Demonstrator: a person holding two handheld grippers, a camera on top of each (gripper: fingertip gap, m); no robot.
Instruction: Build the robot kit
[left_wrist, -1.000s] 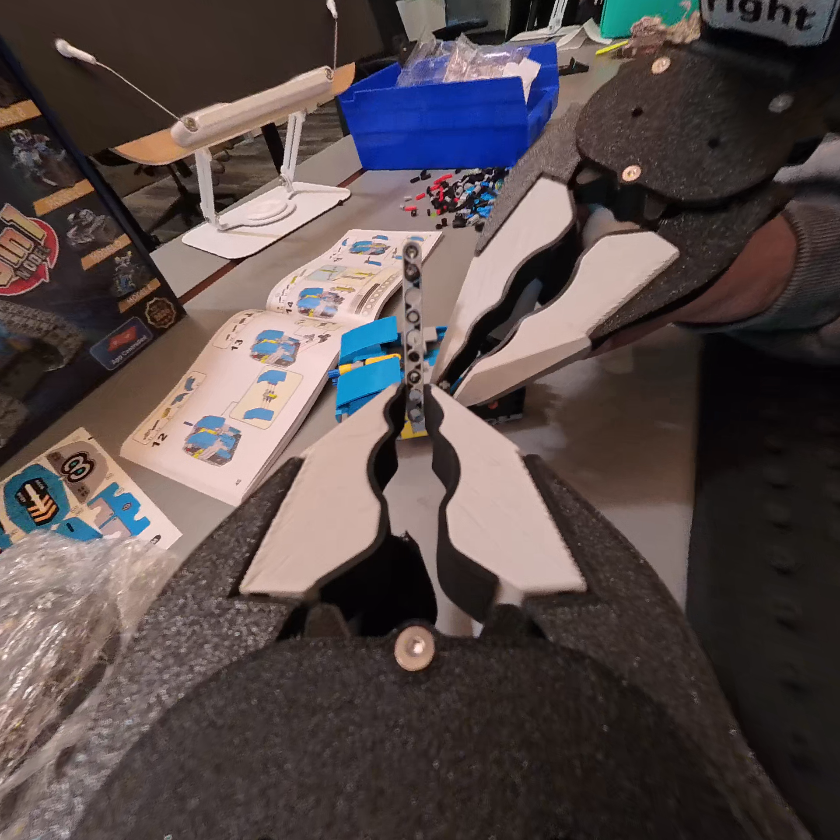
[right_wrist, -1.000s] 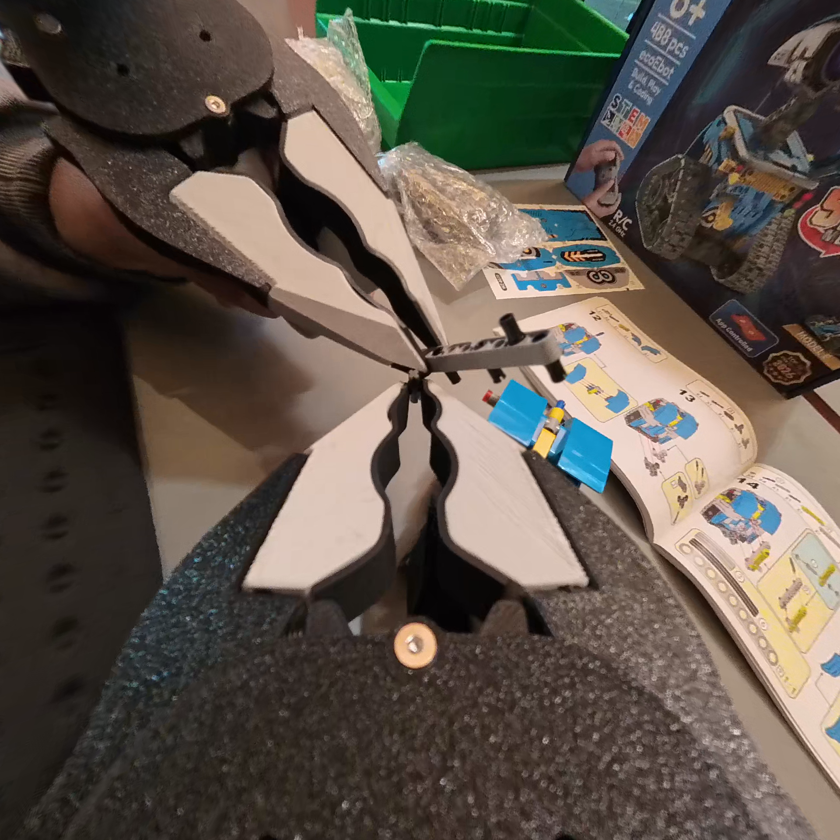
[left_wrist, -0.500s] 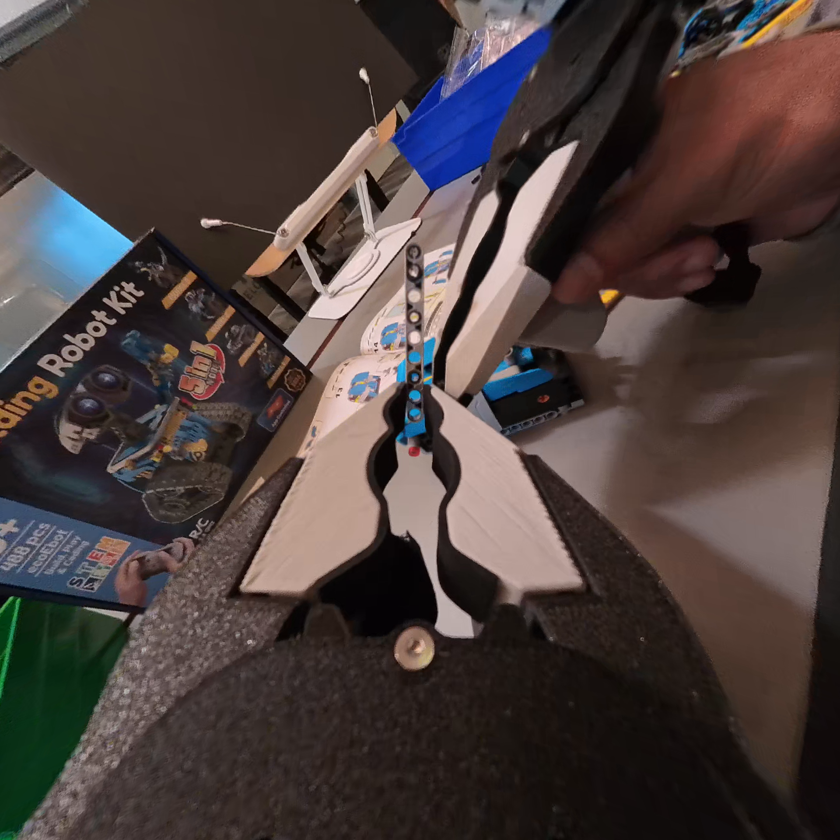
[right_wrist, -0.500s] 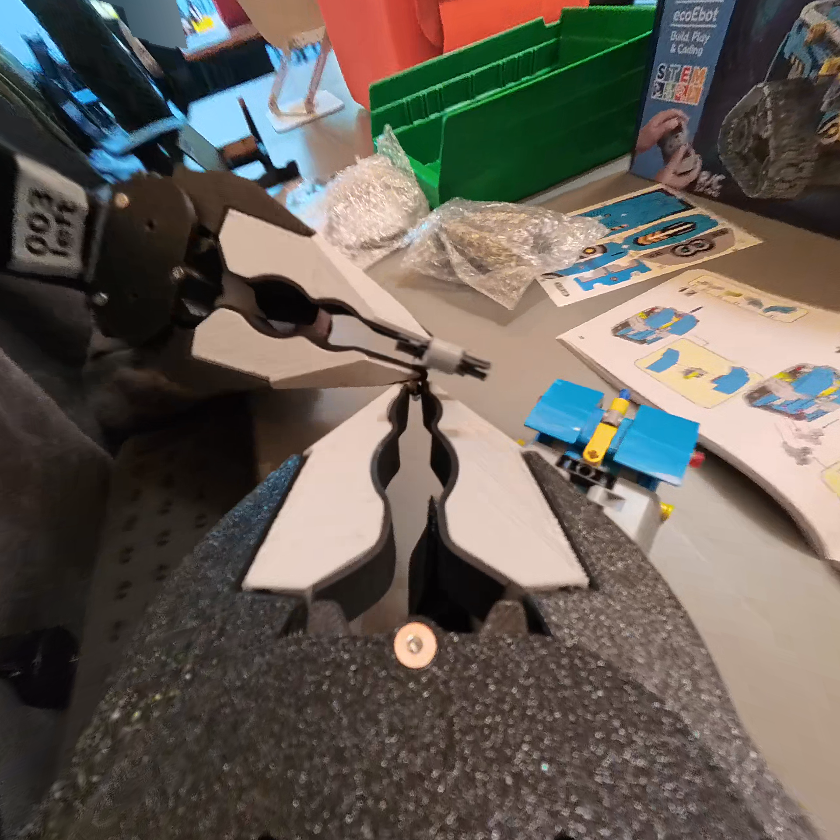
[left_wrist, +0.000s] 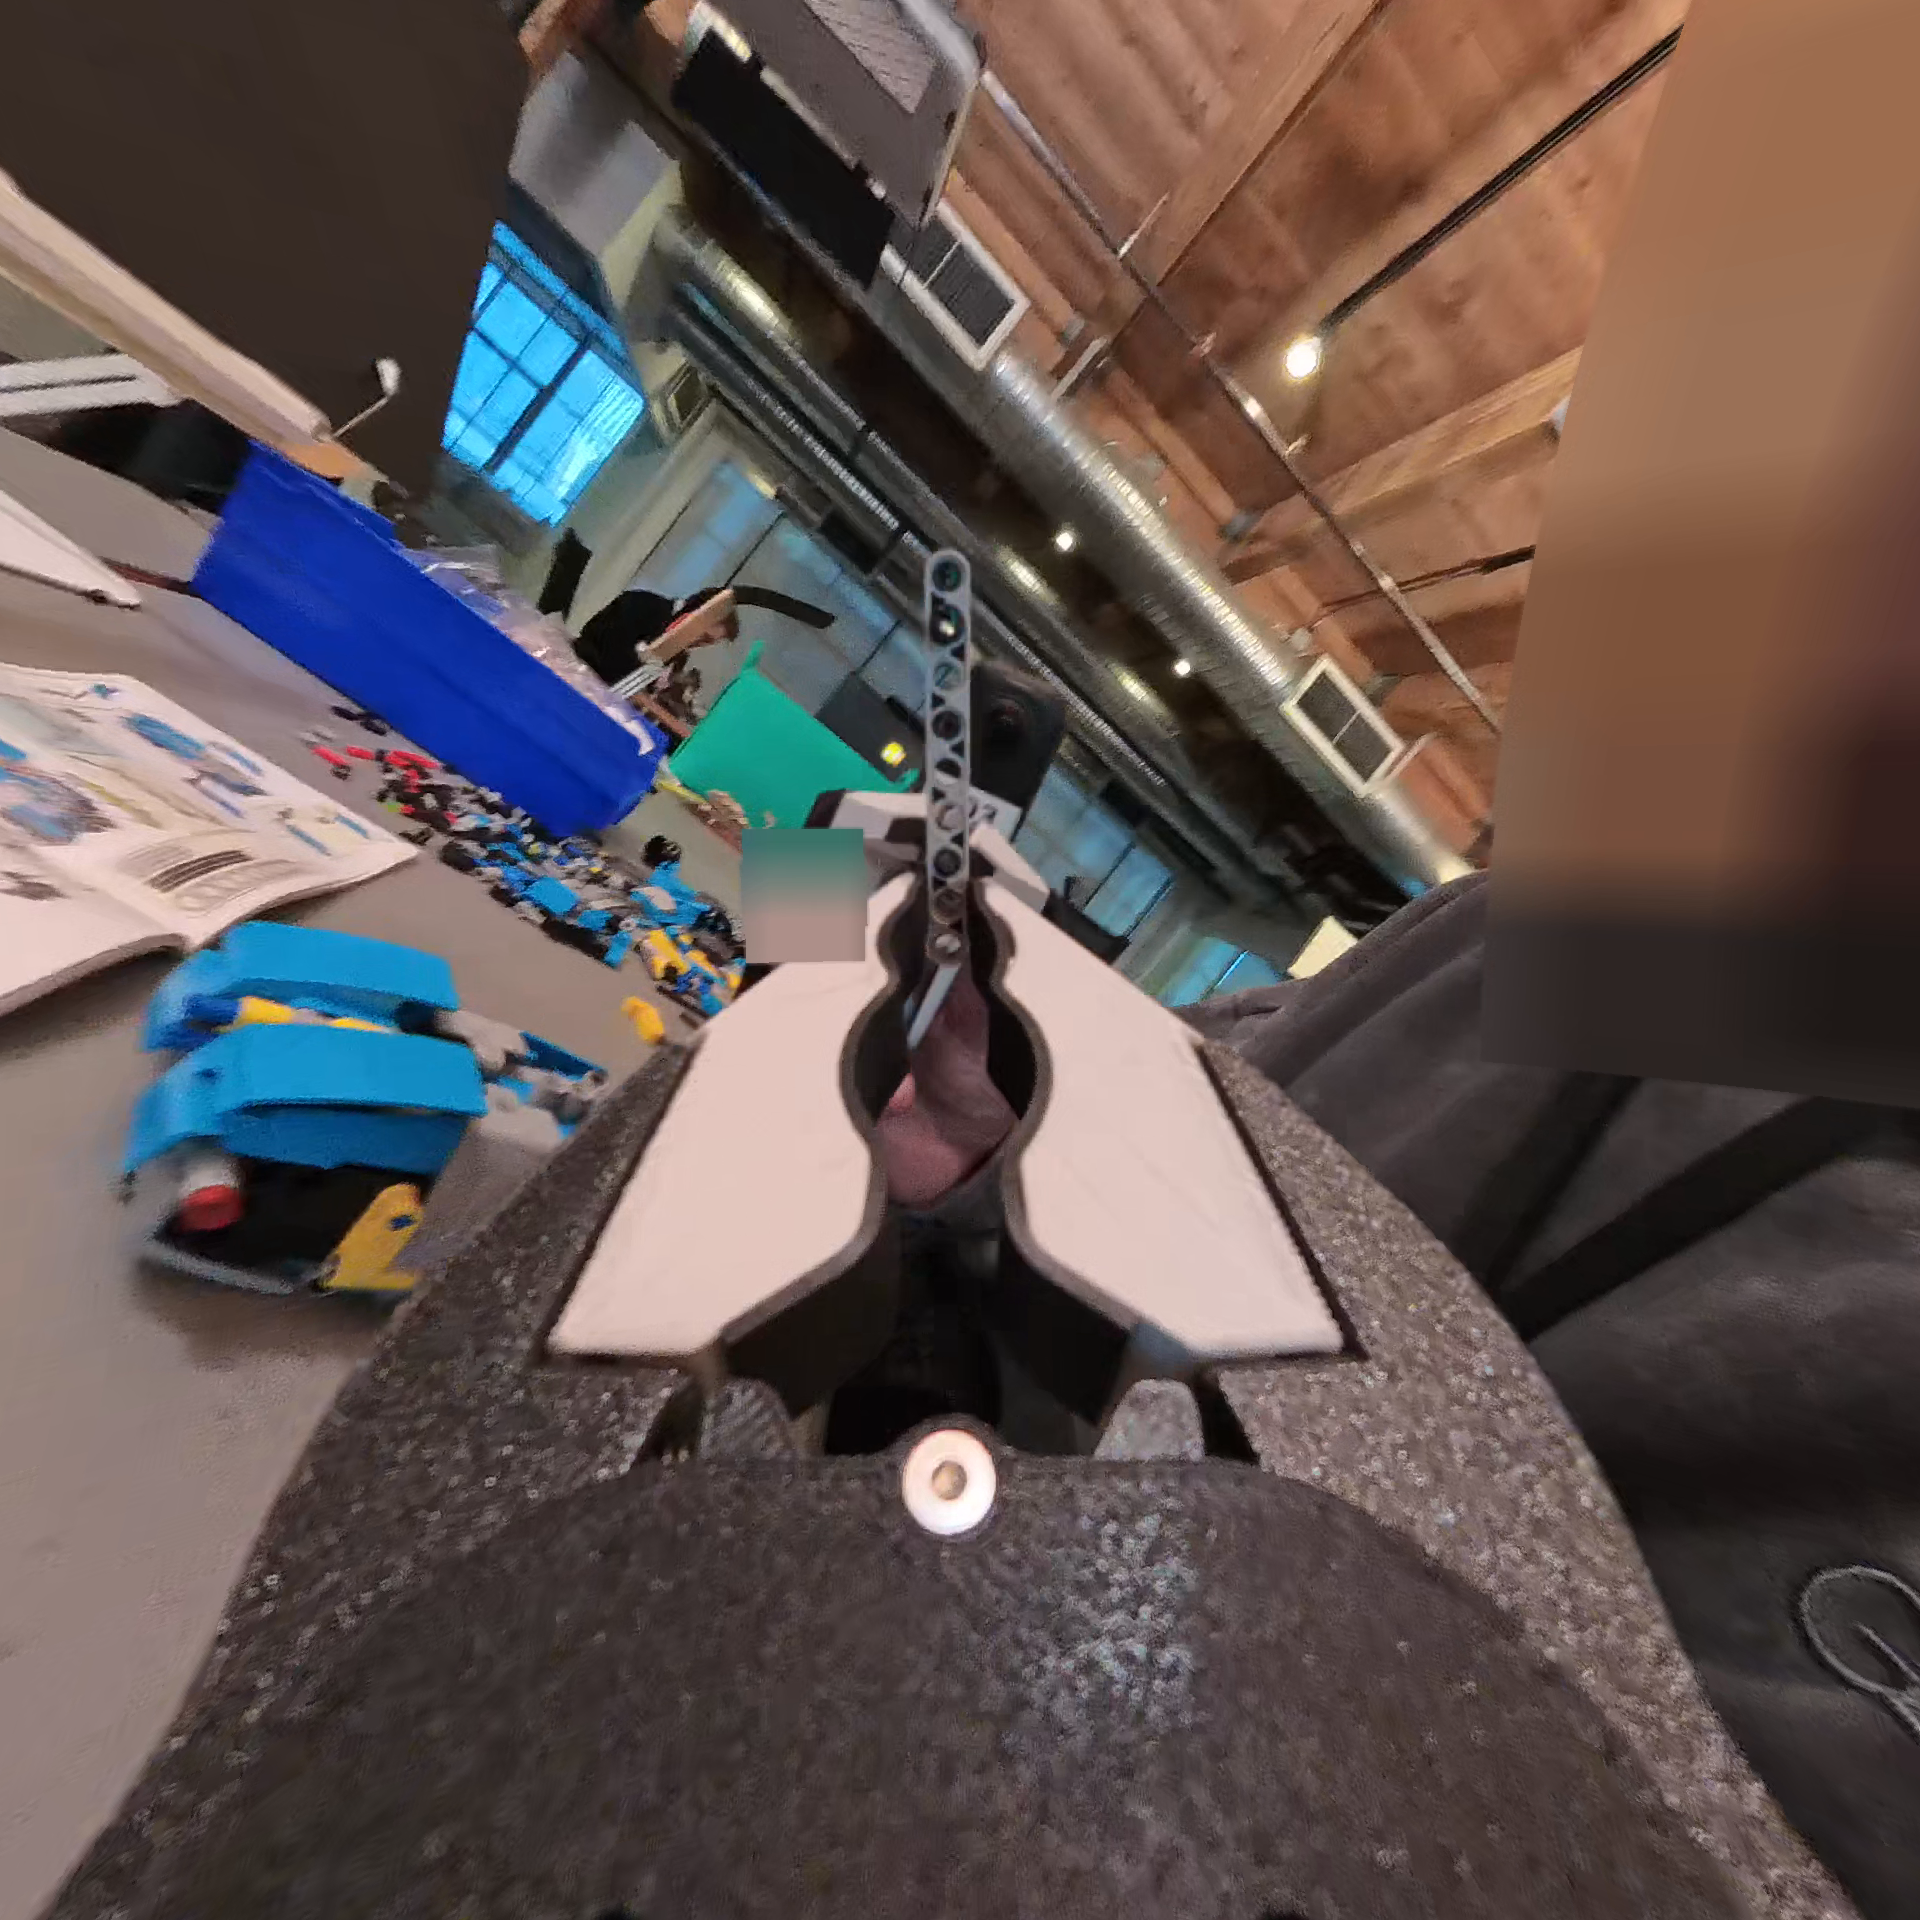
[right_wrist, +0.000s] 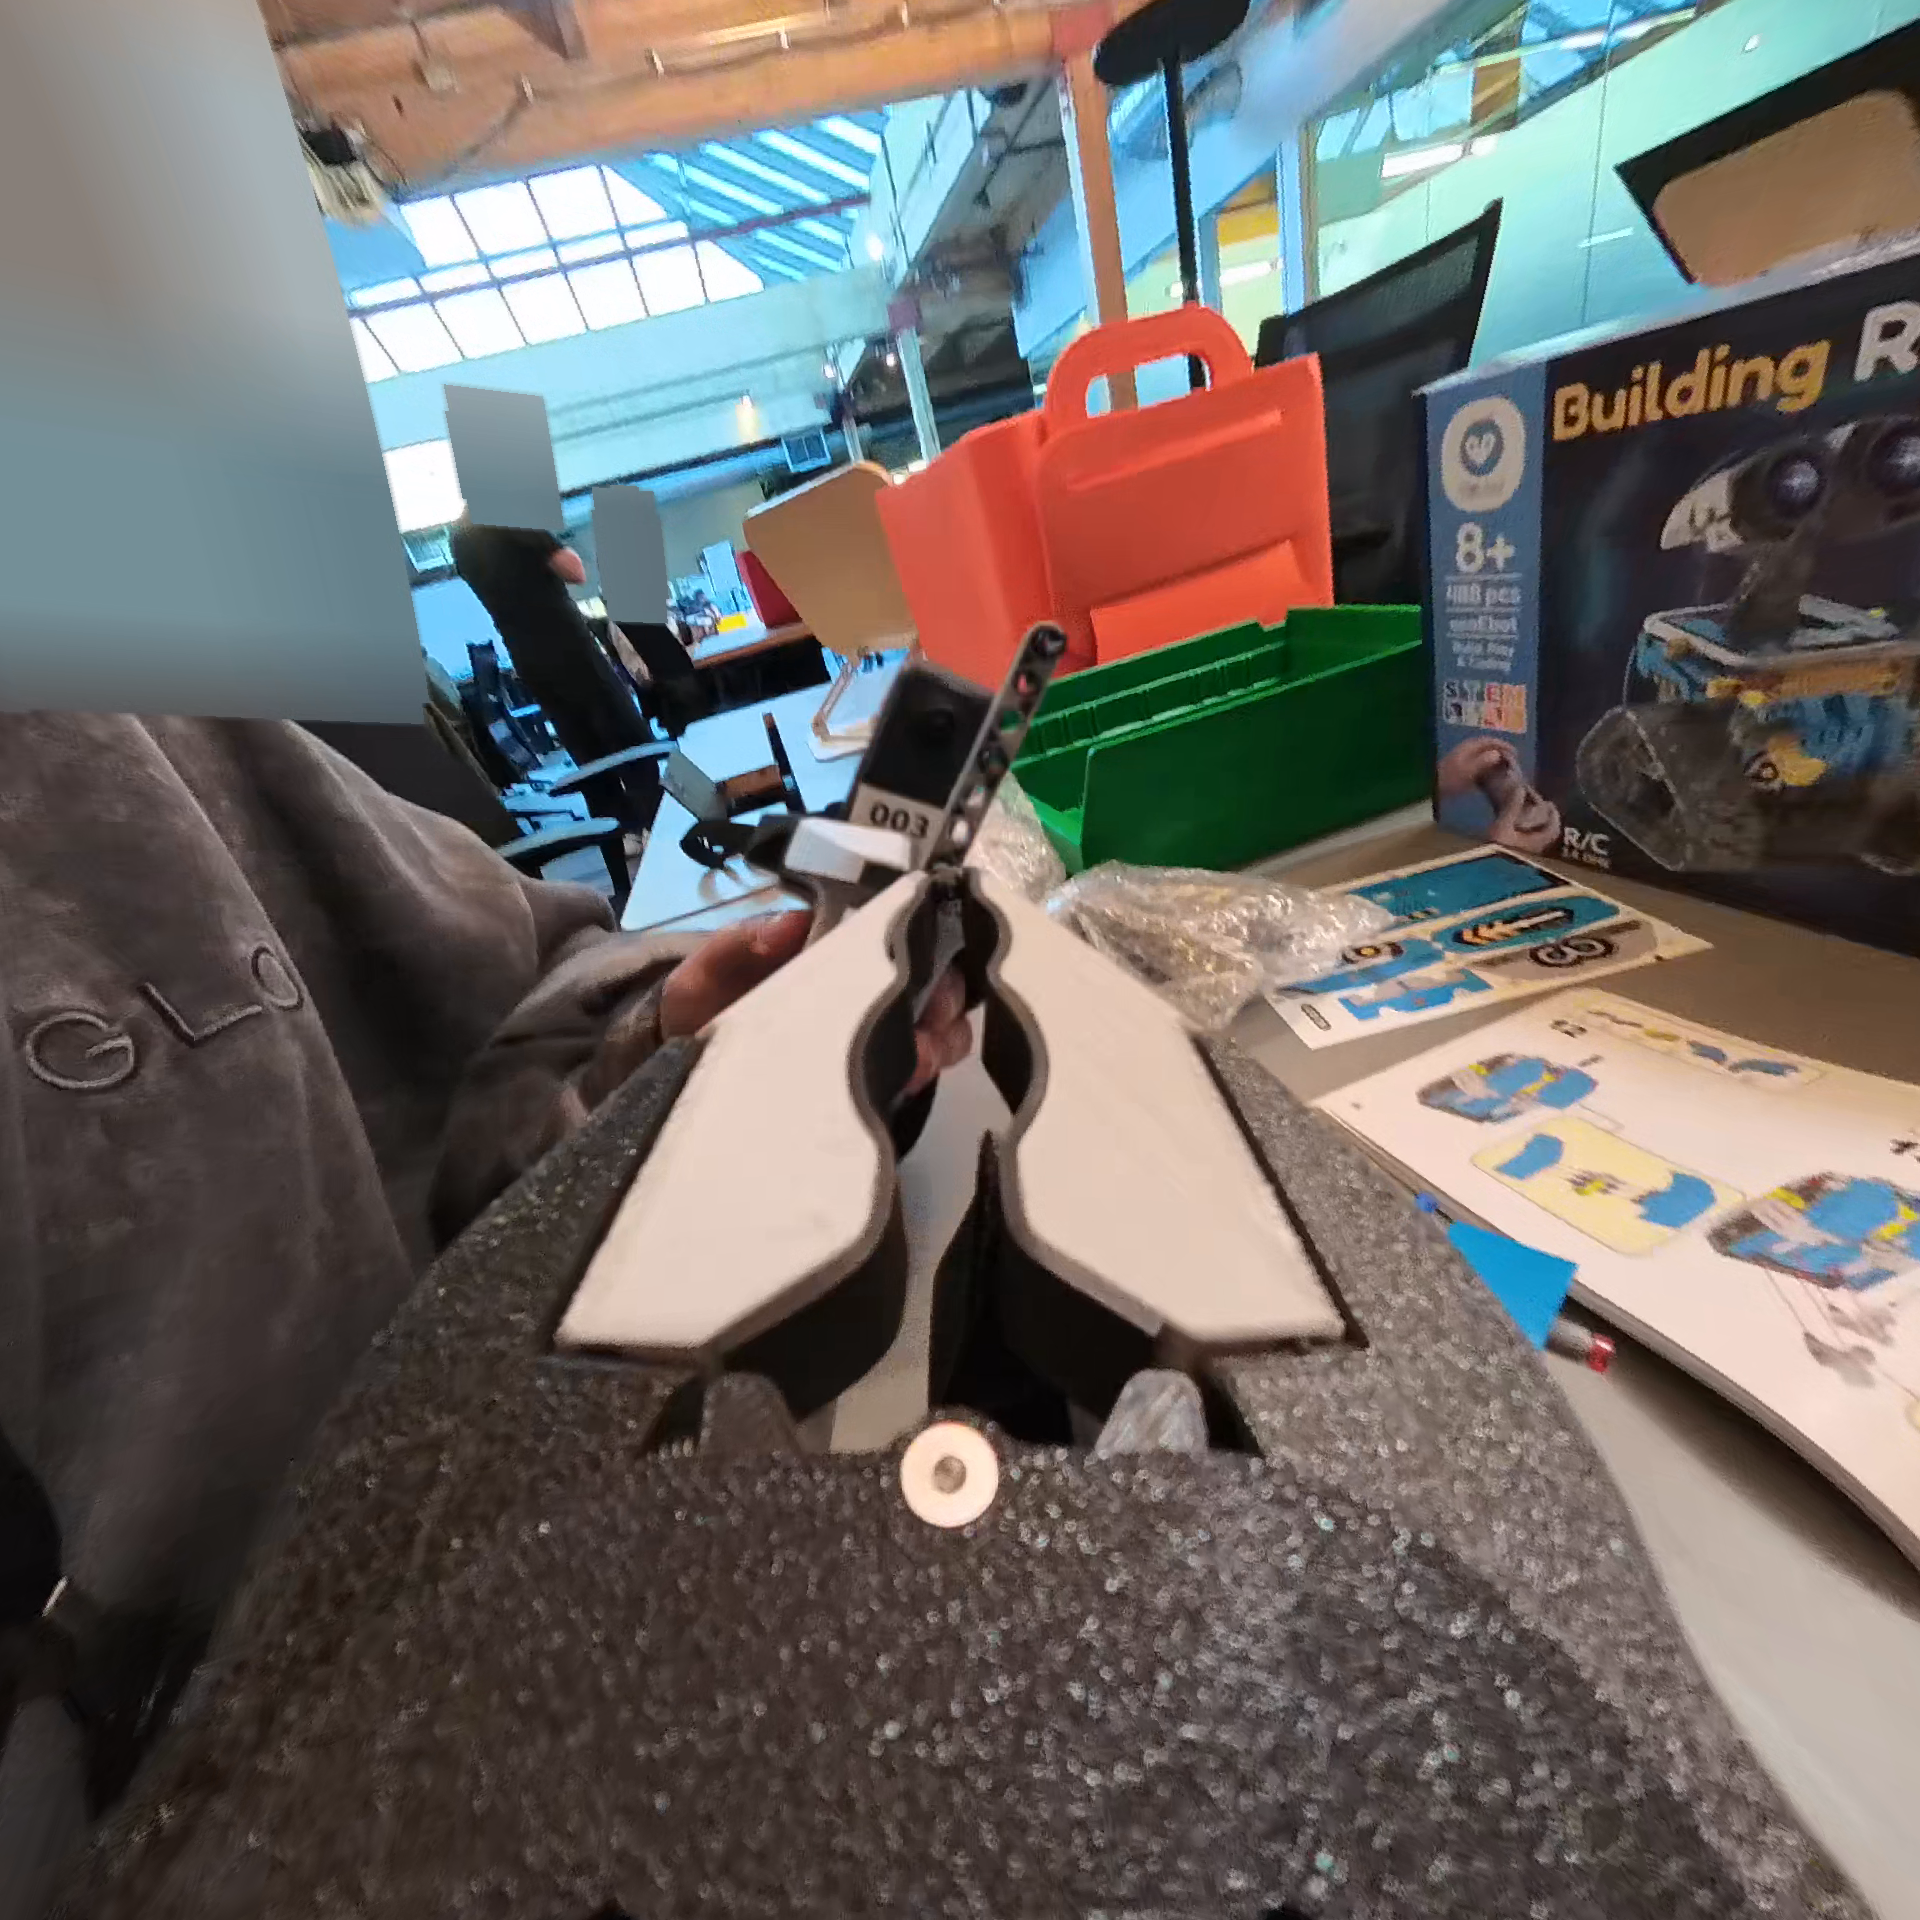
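The left claw (left_wrist: 948, 894) is closed on a grey holed beam (left_wrist: 948, 727) that stands upright. The right claw (right_wrist: 951, 883) is pinched narrow at that beam's lower end; whether it grips anything I cannot tell. A blue toy model (left_wrist: 301, 1091) sits on the bench (left_wrist: 135, 1455), left.

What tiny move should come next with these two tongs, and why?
Probably press the right tongs gently against the lower end of the grey beam. The left tongs are shut on that beam, holding it upright, and the right tips, also shut, meet its base.
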